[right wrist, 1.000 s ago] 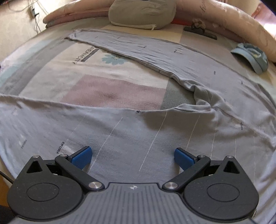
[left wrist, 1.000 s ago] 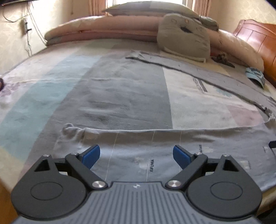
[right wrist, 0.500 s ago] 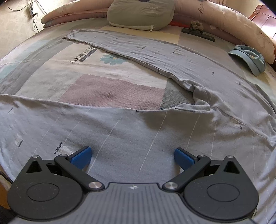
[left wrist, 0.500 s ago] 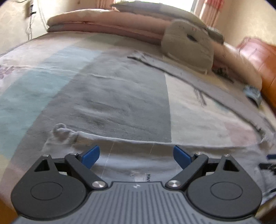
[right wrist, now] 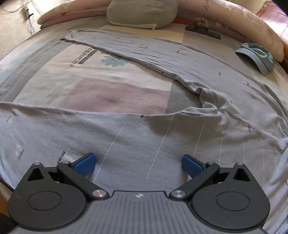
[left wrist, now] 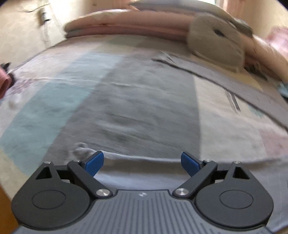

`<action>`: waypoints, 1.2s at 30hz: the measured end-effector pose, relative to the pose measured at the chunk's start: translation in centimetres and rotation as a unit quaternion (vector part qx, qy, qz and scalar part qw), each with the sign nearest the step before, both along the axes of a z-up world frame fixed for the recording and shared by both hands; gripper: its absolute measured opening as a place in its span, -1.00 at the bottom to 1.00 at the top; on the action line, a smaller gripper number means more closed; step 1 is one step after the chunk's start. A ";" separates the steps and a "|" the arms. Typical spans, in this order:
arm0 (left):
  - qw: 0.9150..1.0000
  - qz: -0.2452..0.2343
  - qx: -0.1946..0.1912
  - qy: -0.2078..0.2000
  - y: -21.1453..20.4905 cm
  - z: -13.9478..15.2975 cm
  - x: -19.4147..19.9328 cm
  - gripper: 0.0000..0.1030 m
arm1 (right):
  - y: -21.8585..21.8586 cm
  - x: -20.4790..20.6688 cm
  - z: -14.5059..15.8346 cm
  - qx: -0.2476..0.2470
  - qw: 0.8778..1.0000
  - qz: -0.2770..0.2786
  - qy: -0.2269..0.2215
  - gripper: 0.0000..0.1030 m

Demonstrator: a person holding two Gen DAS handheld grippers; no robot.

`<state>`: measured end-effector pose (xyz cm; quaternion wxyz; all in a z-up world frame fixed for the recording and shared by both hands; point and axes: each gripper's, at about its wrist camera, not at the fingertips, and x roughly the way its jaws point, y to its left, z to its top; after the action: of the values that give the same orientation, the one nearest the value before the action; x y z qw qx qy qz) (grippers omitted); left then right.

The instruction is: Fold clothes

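Observation:
A pair of grey trousers with thin white stripes (right wrist: 144, 133) lies spread on the bed, one leg (right wrist: 144, 50) reaching far back left, the other across the near edge. In the left wrist view the near leg (left wrist: 144, 169) ends in a crumpled cuff (left wrist: 81, 151). My left gripper (left wrist: 142, 162) hangs open just over that leg, its left fingertip beside the cuff. Over the near leg close to the crotch, my right gripper (right wrist: 138, 163) stands open. Neither holds anything.
A patchwork bedcover (left wrist: 126, 100) lies under the trousers. A grey cushion (right wrist: 142, 12) and pink rolled bedding (left wrist: 126, 27) sit at the head. A blue cap (right wrist: 257, 55) rests at the right, a dark hair clip (right wrist: 201, 30) behind. A wooden headboard (right wrist: 270, 12) is at far right.
My left gripper has slid left and lower towards the cuff end of the near leg; its view is blurred by motion. My right gripper has barely moved.

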<state>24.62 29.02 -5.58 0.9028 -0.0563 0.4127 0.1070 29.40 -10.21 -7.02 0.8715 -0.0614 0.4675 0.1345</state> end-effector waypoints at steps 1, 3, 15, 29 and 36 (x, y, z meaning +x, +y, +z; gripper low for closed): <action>1.000 -0.006 0.005 0.009 -0.6 -0.1 0.2 0.80 | 0.0 0.0 0.1 0.002 1.000 -0.005 0.000 1.00; 1.000 -0.023 0.003 0.016 -1.4 0.1 0.5 0.80 | 0.1 0.0 0.4 0.004 1.000 -0.016 0.002 1.00; 0.995 -0.098 -0.001 0.015 -6.6 0.8 4.2 0.80 | -3.6 -1.3 2.4 -0.023 0.998 -0.058 -0.020 1.00; 0.997 -0.075 -0.002 0.001 -15.8 4.1 4.9 0.80 | -11.2 5.4 3.0 0.097 0.992 -0.014 -0.081 1.00; 0.999 -0.050 0.017 0.010 -20.2 5.1 5.5 0.80 | -10.3 11.6 0.3 0.155 0.986 0.053 -0.030 1.00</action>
<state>30.13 8.83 -0.45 0.9035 -0.0190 0.4224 0.0696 40.99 -20.48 -6.74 0.8759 0.0453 0.4105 0.2495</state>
